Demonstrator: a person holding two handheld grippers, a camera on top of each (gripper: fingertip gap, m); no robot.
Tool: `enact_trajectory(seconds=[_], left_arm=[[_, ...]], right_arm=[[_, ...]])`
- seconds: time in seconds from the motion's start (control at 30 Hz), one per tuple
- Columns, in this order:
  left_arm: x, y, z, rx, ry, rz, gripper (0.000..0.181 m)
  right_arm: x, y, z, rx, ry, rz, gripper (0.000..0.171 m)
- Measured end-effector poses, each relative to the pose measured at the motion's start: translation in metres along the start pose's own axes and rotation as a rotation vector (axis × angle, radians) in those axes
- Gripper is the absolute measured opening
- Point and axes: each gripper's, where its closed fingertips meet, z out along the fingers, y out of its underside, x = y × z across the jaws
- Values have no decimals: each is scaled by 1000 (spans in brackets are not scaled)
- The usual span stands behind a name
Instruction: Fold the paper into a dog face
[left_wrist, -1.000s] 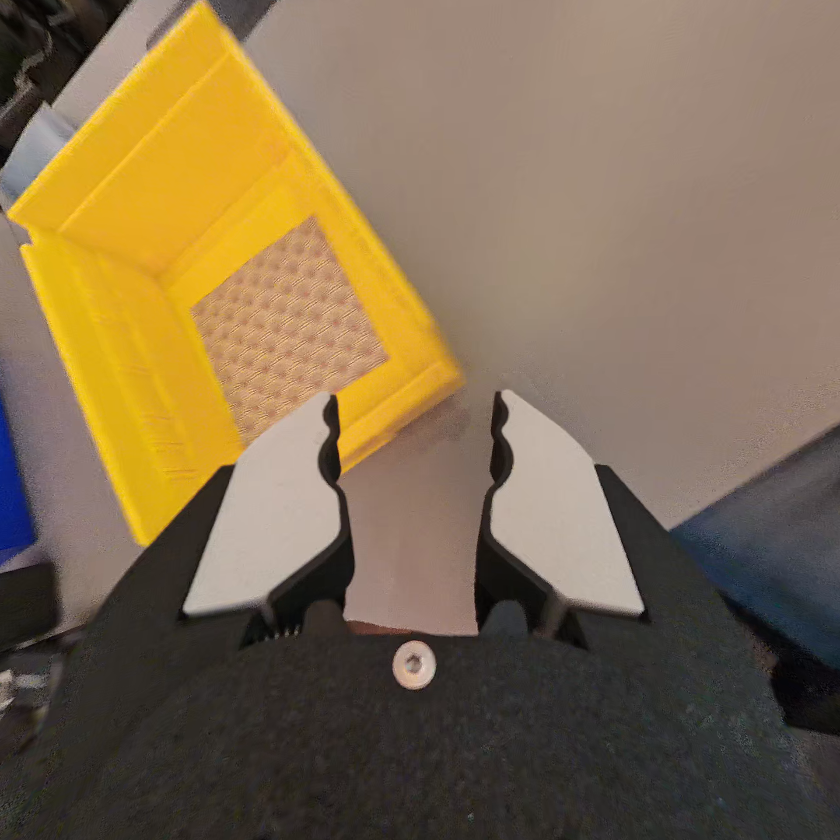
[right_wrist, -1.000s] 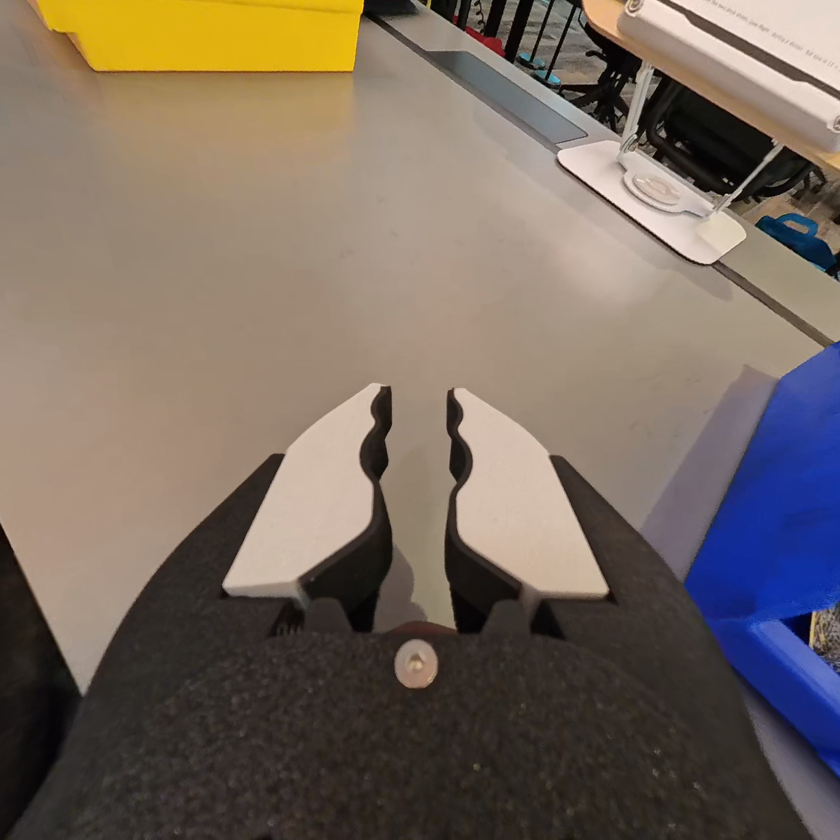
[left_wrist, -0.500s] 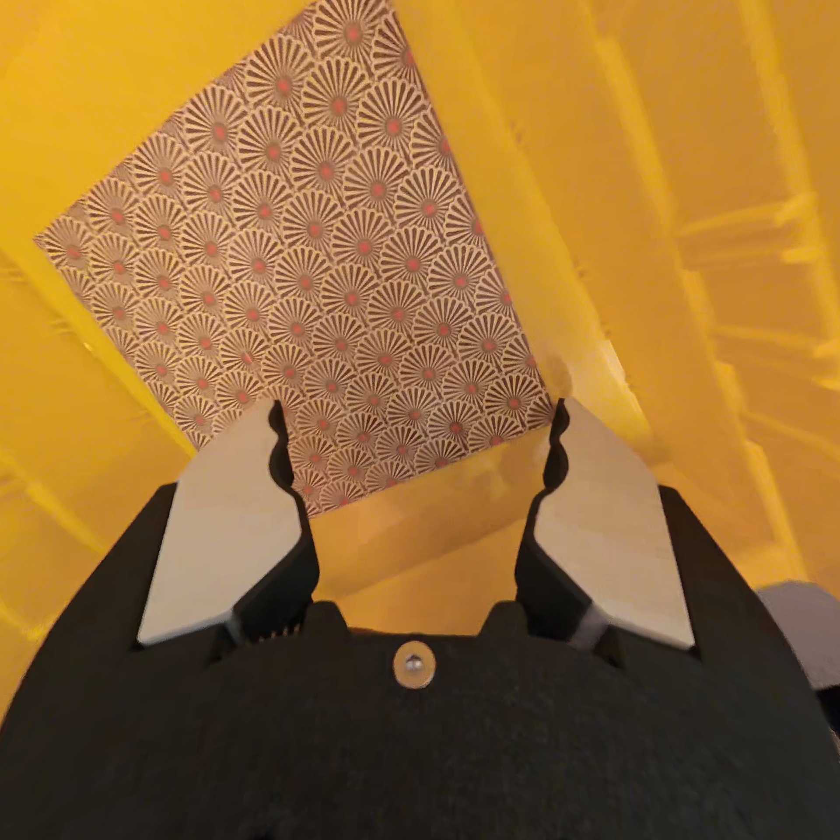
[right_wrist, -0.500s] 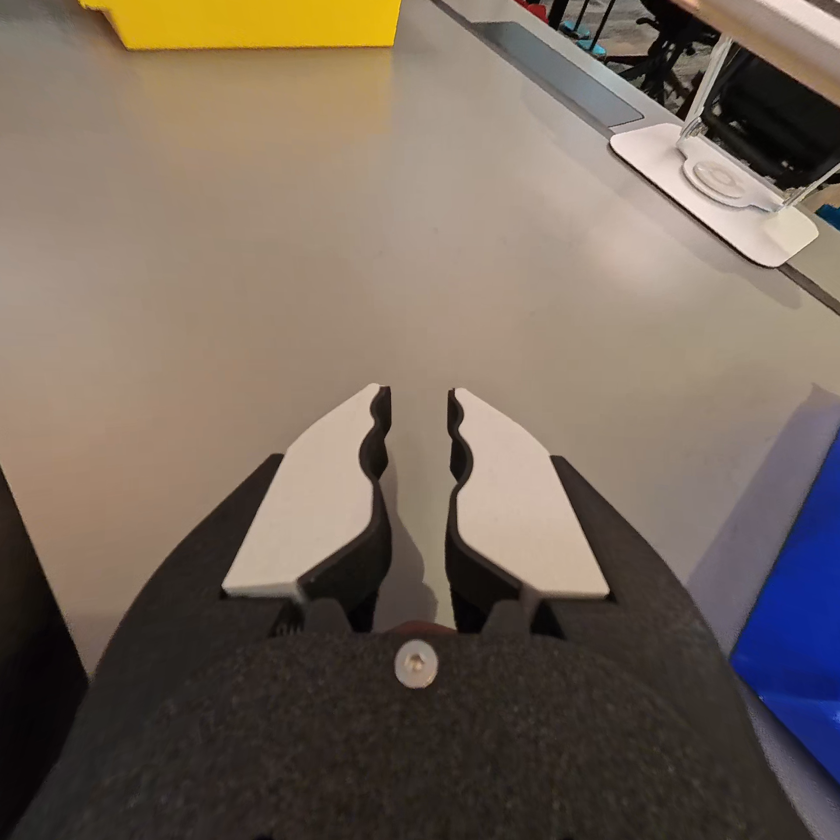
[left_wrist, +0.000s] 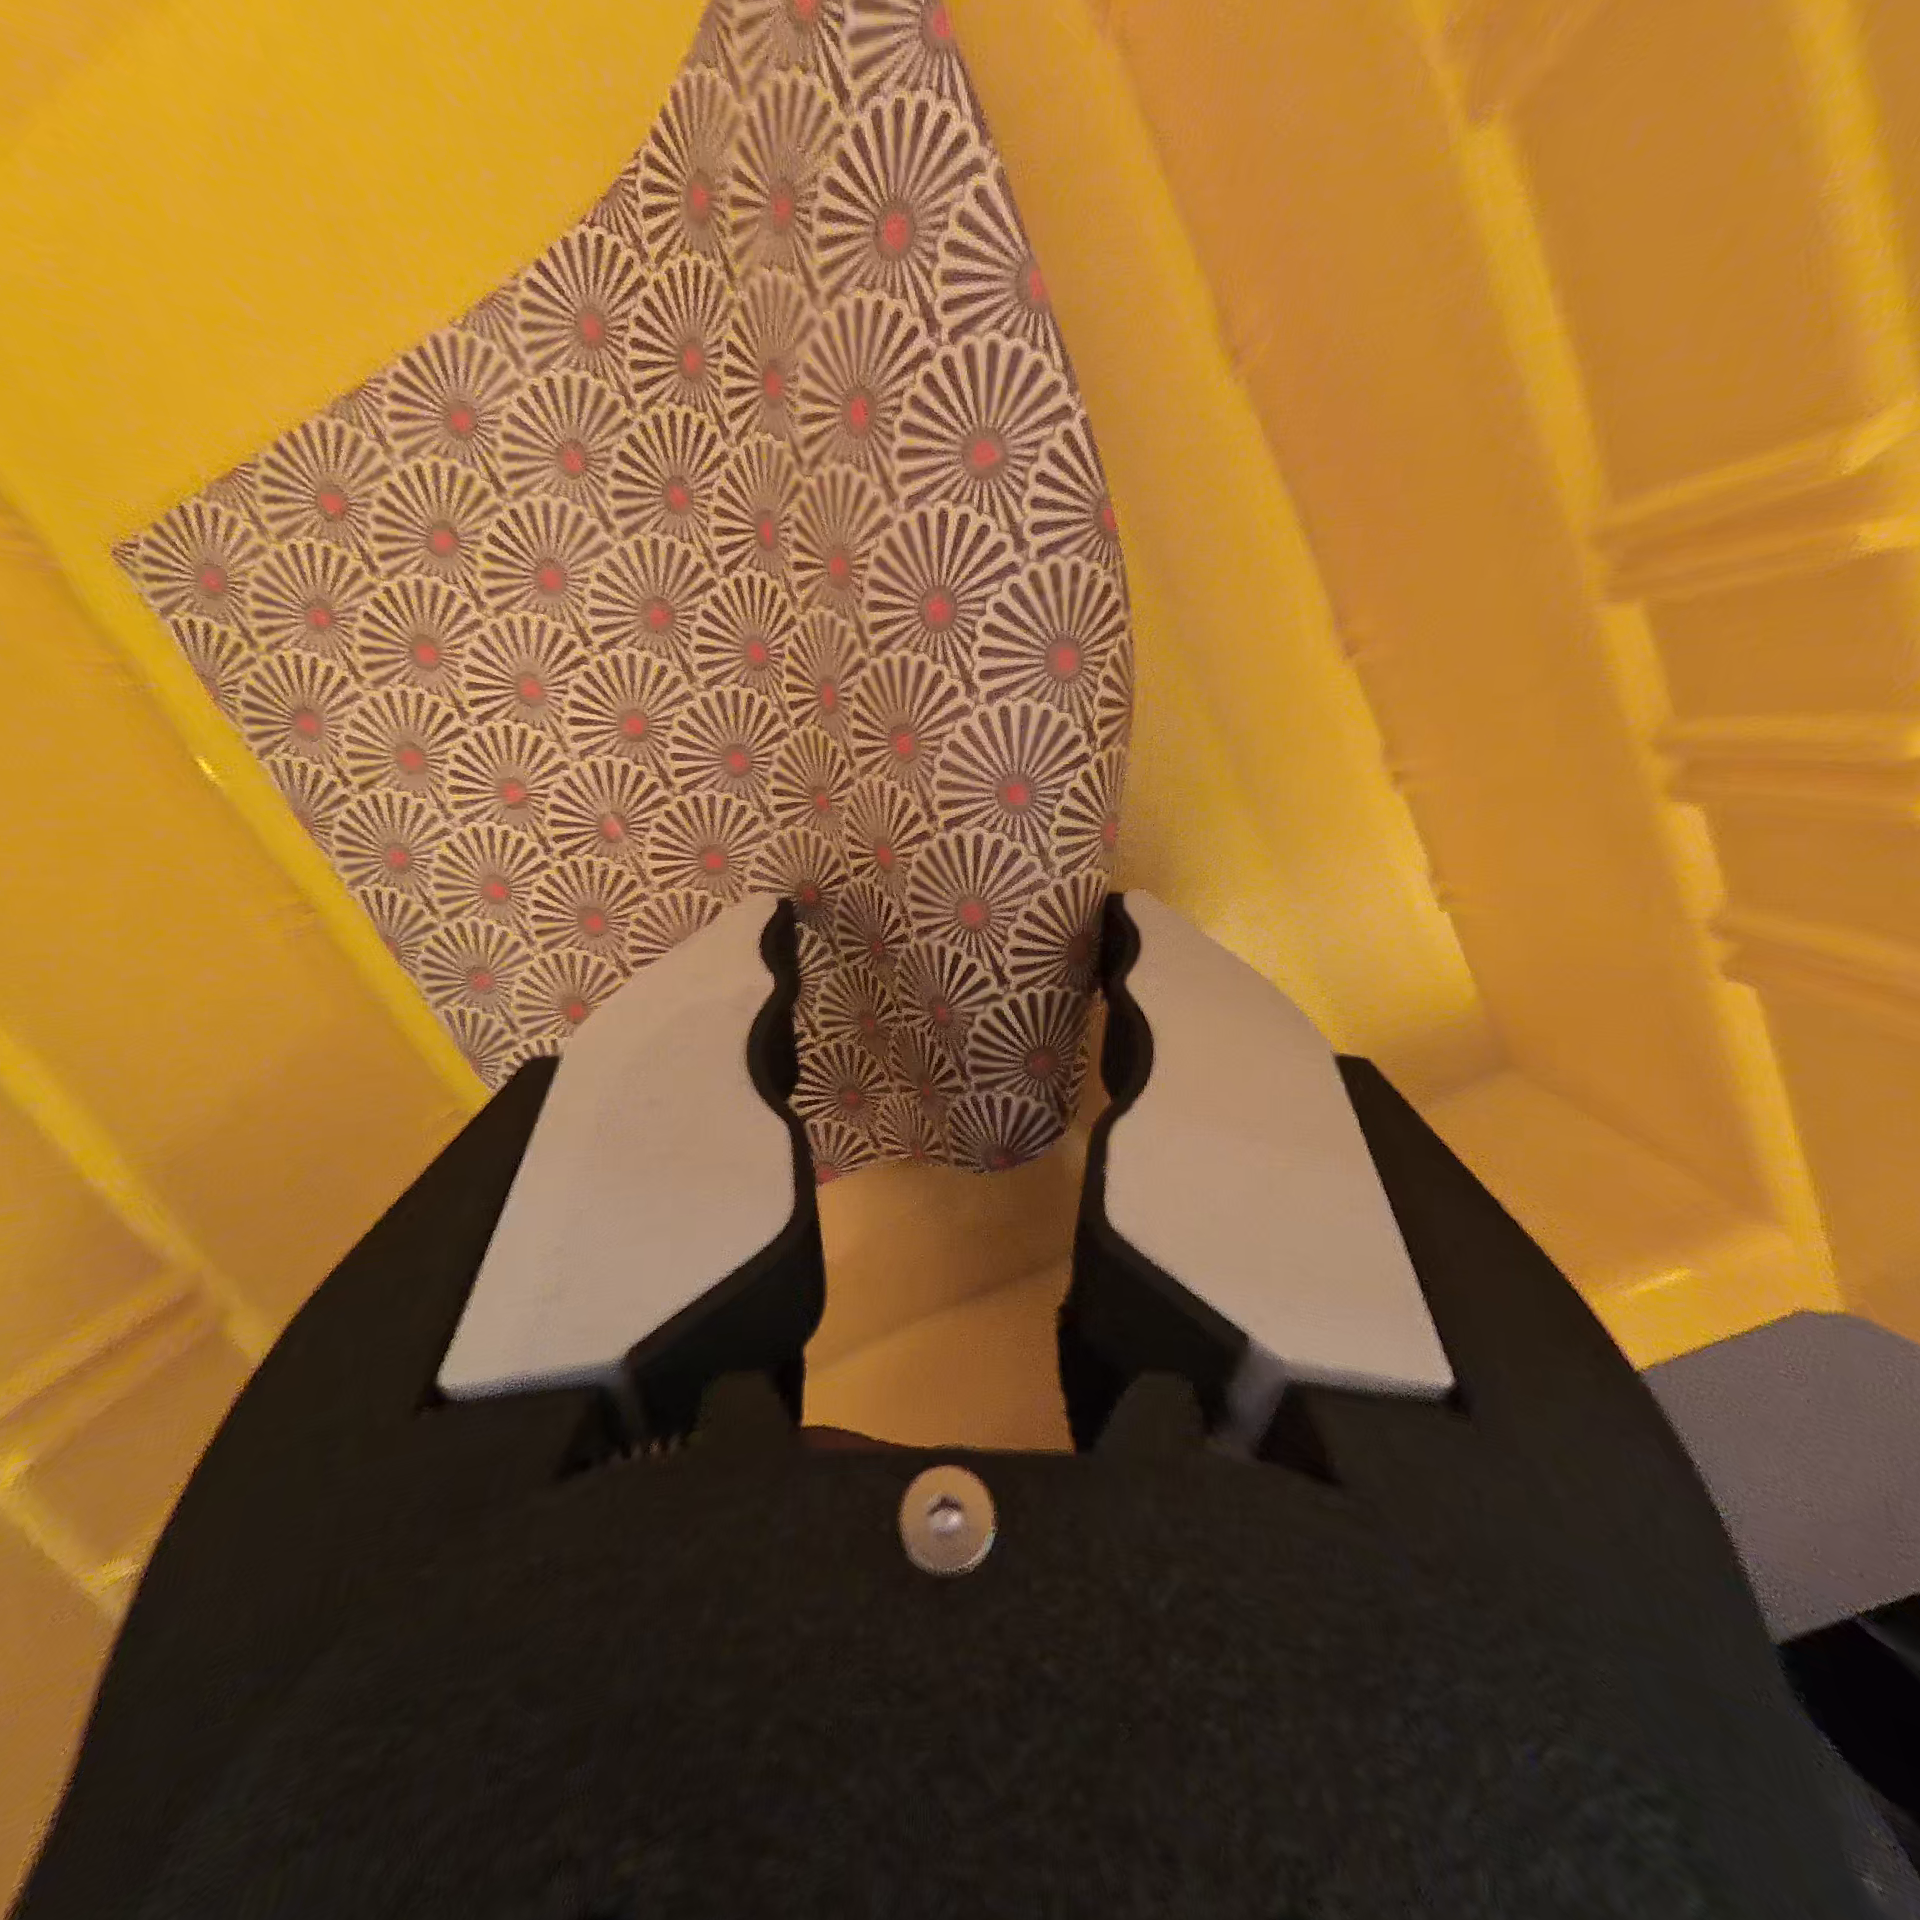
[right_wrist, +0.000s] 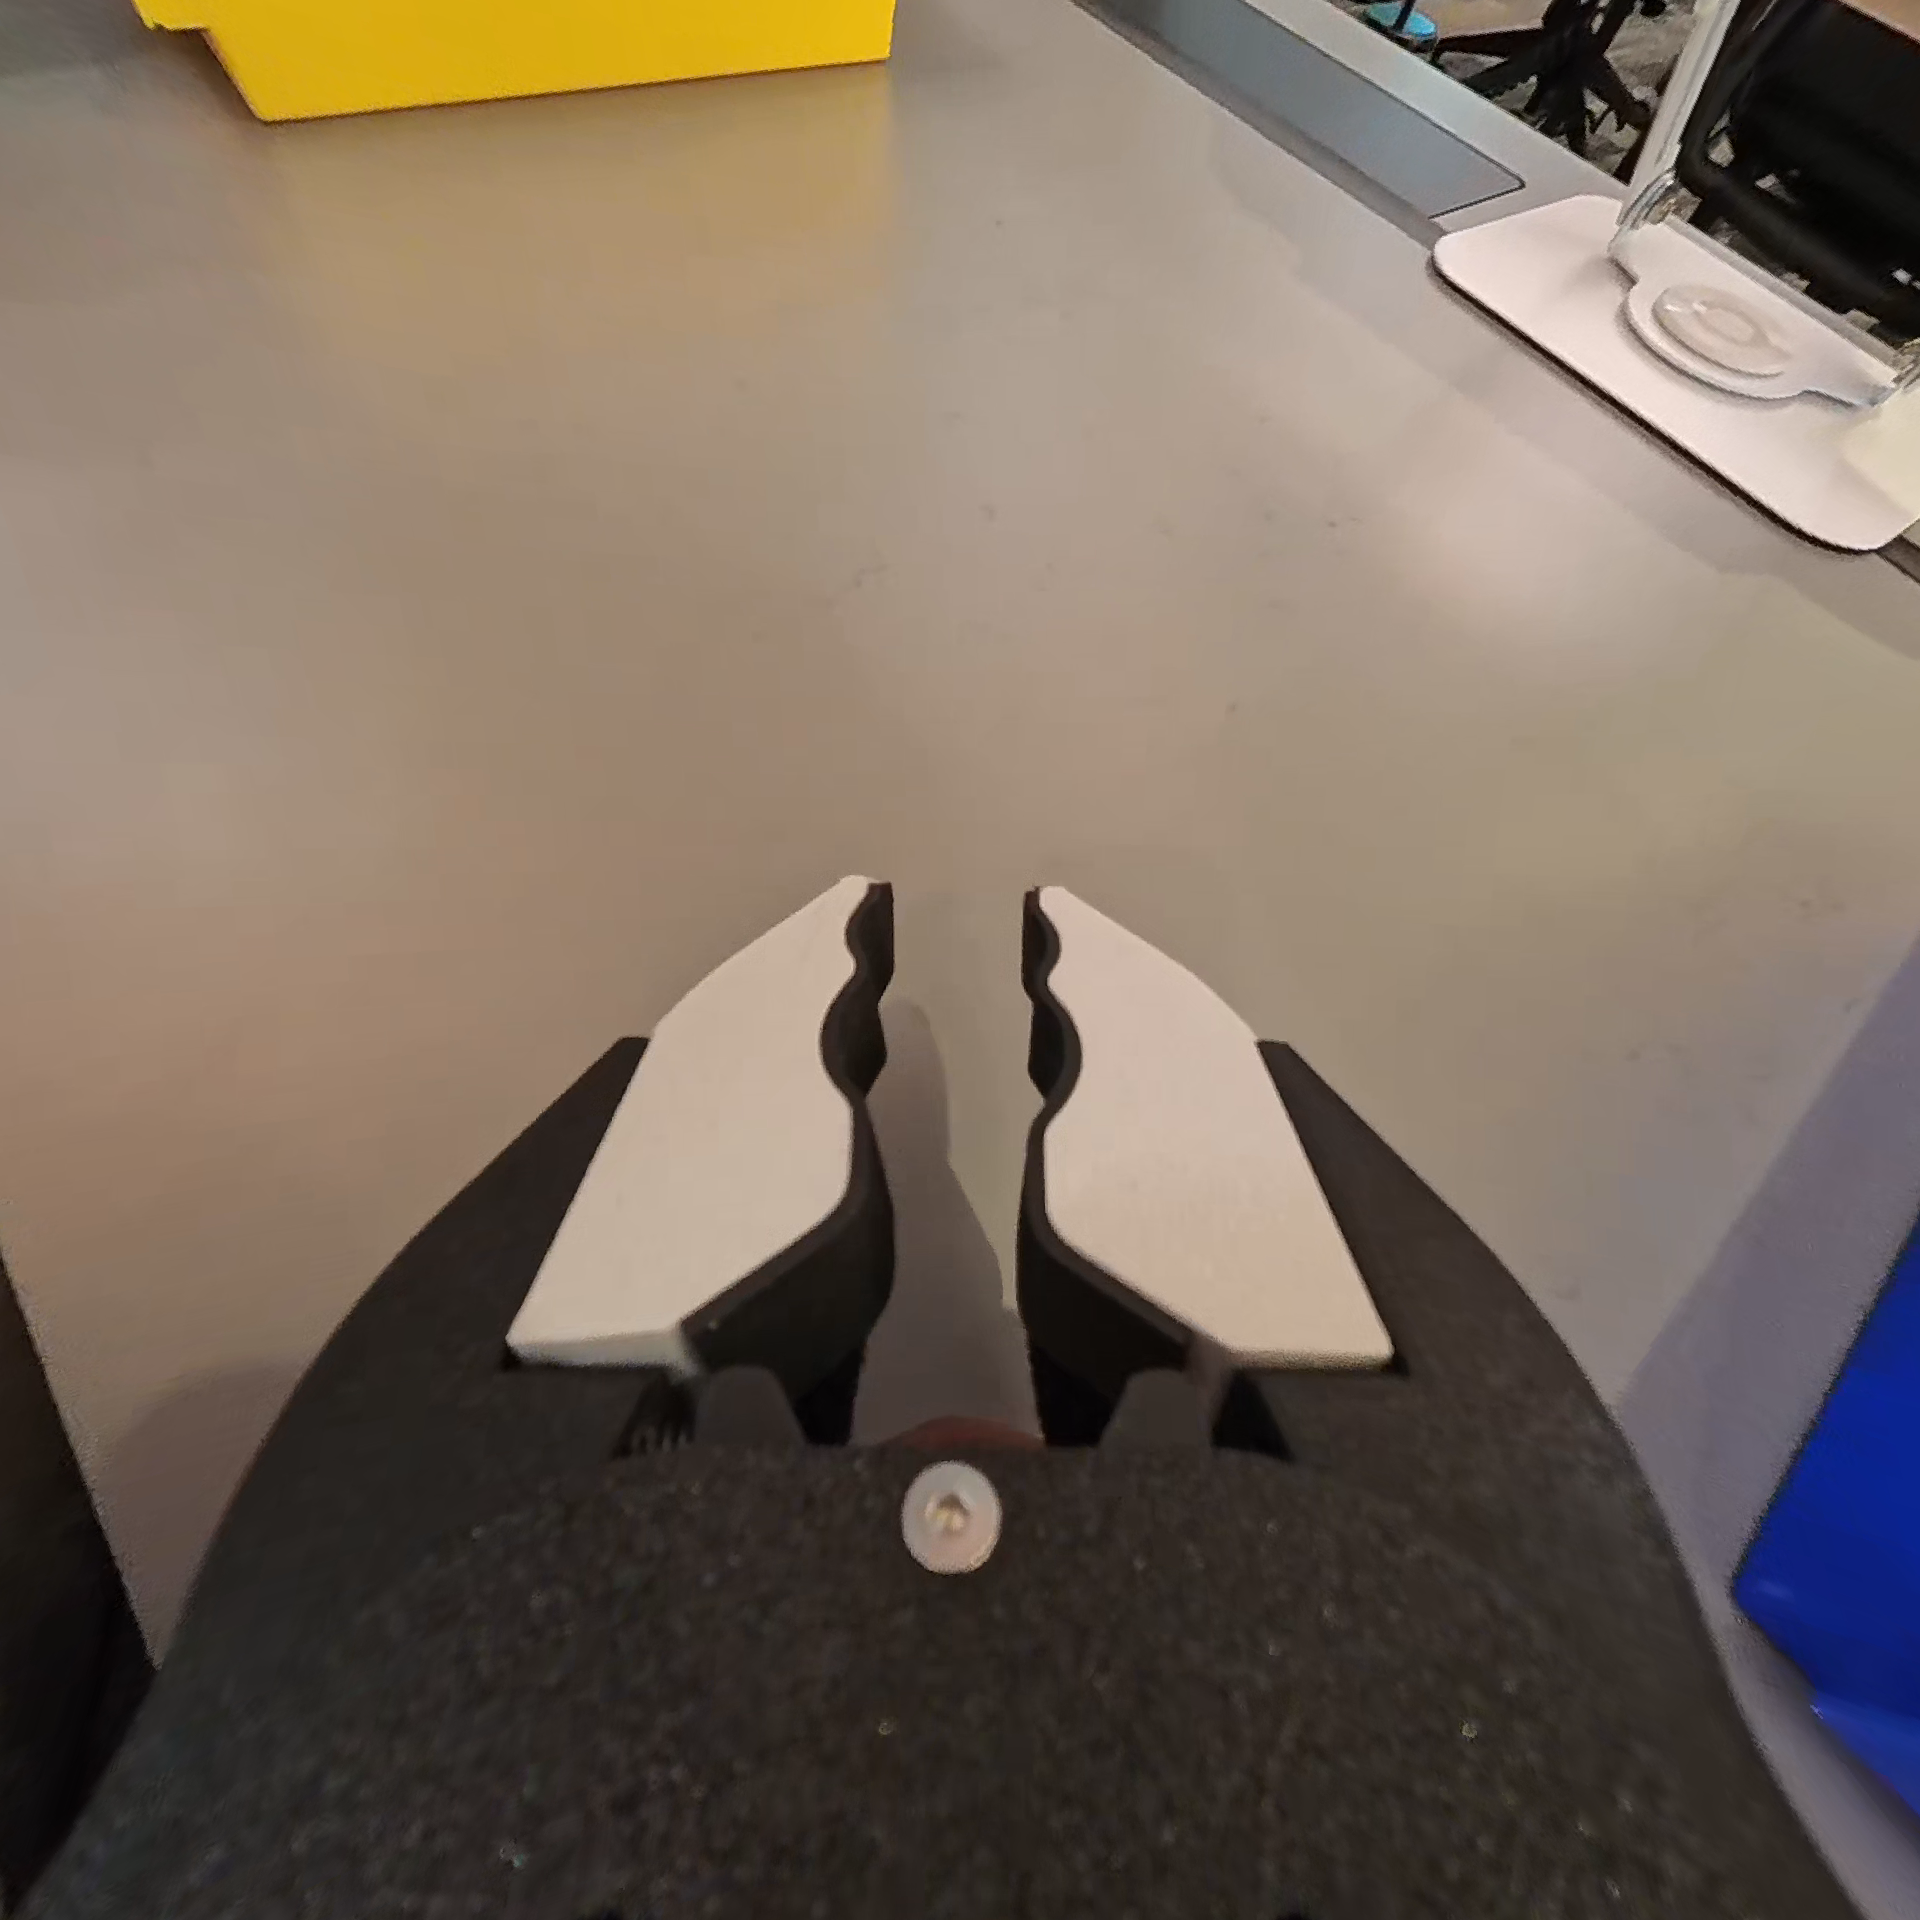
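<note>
The patterned paper (left_wrist: 665, 623), brown fans with red dots, lies inside the yellow bin (left_wrist: 1351, 520). Its right edge bows up off the bin floor. My left gripper (left_wrist: 940, 914) is down in the bin with the paper's near corner between its fingers. The jaws are partly closed with a clear gap, and the right fingertip (left_wrist: 1127, 925) touches the paper's raised edge. My right gripper (right_wrist: 956, 894) hovers low over the grey table (right_wrist: 623, 520), empty, its jaws a narrow gap apart. The yellow bin also shows at the far left in the right wrist view (right_wrist: 520, 52).
A blue bin (right_wrist: 1849, 1507) stands close on the right of my right gripper. A white stand base (right_wrist: 1662, 353) sits at the table's far right edge. The yellow bin's walls closely surround my left gripper. The tips of one gripper are about 50 centimeters away from the tips of the other.
My left gripper moved into the yellow bin, then narrowed its jaws around the paper's near corner; the paper's right edge lifted. My right gripper drifted slightly forward and lower.
</note>
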Motion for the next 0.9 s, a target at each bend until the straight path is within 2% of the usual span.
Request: enact_trajectory(seconds=[0.13,0.3,0.43,0.57,0.73,0.9], left_arm=[[0,1,-1,18,-4,11,52],[-3,2,-4,46,-3,24,37],[1,-6,-22,162,90,-12,32],[22,-24,-68,387,305,-27,33],[55,-43,-146,649,586,-1,33],[102,-57,-207,766,748,117,33]], right_arm=[[4,2,-1,-5,9,8,23],[4,-3,0,-9,14,-7,23],[2,-11,1,-8,19,-40,23],[1,-30,8,7,4,-96,23],[-11,-82,20,130,-103,-127,23],[-31,-140,20,283,-265,-124,27]])
